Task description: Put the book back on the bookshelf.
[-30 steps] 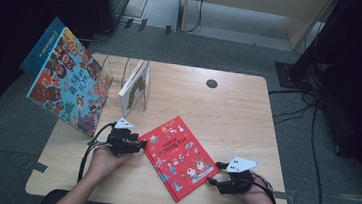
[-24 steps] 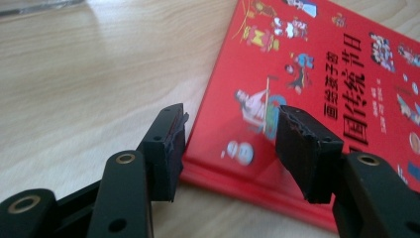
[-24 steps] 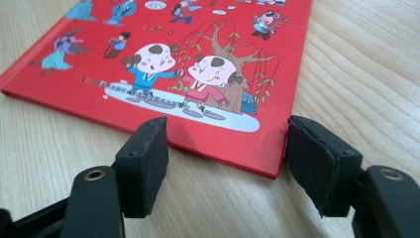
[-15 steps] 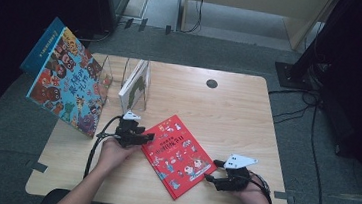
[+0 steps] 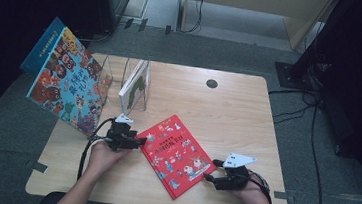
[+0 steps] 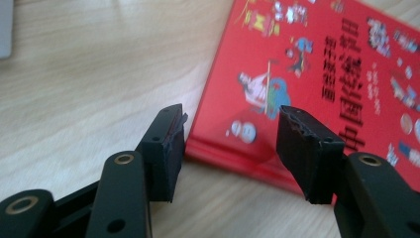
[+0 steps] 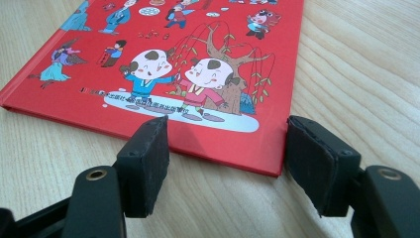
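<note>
A red picture book [image 5: 179, 154] lies flat and askew on the wooden table [image 5: 228, 111]. My left gripper [image 5: 141, 141] is at the book's left corner. In the left gripper view this gripper [image 6: 230, 144] is open and its jaws have just been opening. One jaw stands over the bare table and the other over the red book [image 6: 322, 59], with the book's edge between them and untouched. My right gripper [image 5: 208, 177] lies at the book's right corner. In the right gripper view it [image 7: 228, 148] is open just short of the red book [image 7: 198, 49].
A large colourful book [image 5: 67, 83] leans off the table's left side. A clear book stand [image 5: 121, 73] at the back left holds a white and green book [image 5: 135, 85]. A dark cable hole [image 5: 212, 83] sits near the far edge. Cables trail from both grippers.
My left gripper has edged slightly at the book's left corner. The red book and my right gripper have kept their places.
</note>
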Demonstrator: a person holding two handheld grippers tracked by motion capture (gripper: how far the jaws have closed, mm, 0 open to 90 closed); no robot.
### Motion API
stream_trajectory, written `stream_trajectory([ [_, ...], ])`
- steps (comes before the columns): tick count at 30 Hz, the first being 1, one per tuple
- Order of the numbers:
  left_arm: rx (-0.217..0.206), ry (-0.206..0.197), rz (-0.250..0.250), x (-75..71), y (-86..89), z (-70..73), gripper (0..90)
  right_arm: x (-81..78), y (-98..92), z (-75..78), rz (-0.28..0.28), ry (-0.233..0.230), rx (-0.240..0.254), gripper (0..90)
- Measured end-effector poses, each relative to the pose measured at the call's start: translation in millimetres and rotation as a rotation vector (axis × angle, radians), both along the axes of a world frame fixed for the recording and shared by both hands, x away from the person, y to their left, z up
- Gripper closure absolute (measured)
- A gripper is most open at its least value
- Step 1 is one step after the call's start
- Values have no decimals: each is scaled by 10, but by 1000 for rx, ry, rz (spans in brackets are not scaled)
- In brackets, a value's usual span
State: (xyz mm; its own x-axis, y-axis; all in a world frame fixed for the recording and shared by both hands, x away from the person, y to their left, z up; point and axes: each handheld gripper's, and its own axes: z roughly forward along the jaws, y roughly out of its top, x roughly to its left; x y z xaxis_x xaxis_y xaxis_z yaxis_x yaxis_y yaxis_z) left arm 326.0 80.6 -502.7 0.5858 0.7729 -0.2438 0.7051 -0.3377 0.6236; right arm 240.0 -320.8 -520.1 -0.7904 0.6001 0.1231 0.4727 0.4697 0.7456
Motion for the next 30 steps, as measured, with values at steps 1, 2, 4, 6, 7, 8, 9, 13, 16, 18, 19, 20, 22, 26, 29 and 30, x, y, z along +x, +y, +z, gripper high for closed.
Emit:
stream_trajectory([
  [1,-2,-5,-5,-21,17,-4,447,7,1,1,4,1,-1,337],
  [2,-8,-7,-5,-45,31,-8,443,14,1,1,9,3,0,337],
  [4,-19,-14,-3,-92,61,-19,440,20,4,8,13,9,-5,335],
  [6,-30,-11,-4,-122,89,-23,440,35,3,10,22,9,-6,332],
  [7,-35,-11,-7,-135,103,-27,441,41,3,10,27,11,-5,331],
  [8,-41,-8,-10,-149,111,-29,442,47,1,8,33,9,-4,331],
  [9,-43,-8,-12,-162,119,-30,443,51,1,7,33,8,-4,331],
  [13,-17,-54,0,-228,98,-48,458,60,18,9,32,8,-7,331],
  [16,20,-59,-8,-281,47,-32,539,61,19,8,33,6,-7,332],
  [18,24,-36,-28,-307,22,-17,609,57,19,9,29,8,-7,332],
  [19,19,-30,-32,-314,10,-18,645,56,19,8,28,6,-6,332],
  [20,20,-26,-31,-314,-5,-16,683,56,19,6,28,5,-5,332],
  [22,-2,-2,-20,-286,-12,-19,713,56,20,4,30,3,-4,329],
  [26,-46,27,-5,-220,-42,-37,757,50,39,4,34,6,-2,316],
  [29,-30,18,-7,-170,-78,-32,761,57,53,1,36,2,-5,306],
  [30,-36,19,-3,-154,-80,-35,760,61,56,0,39,0,-4,303],
])
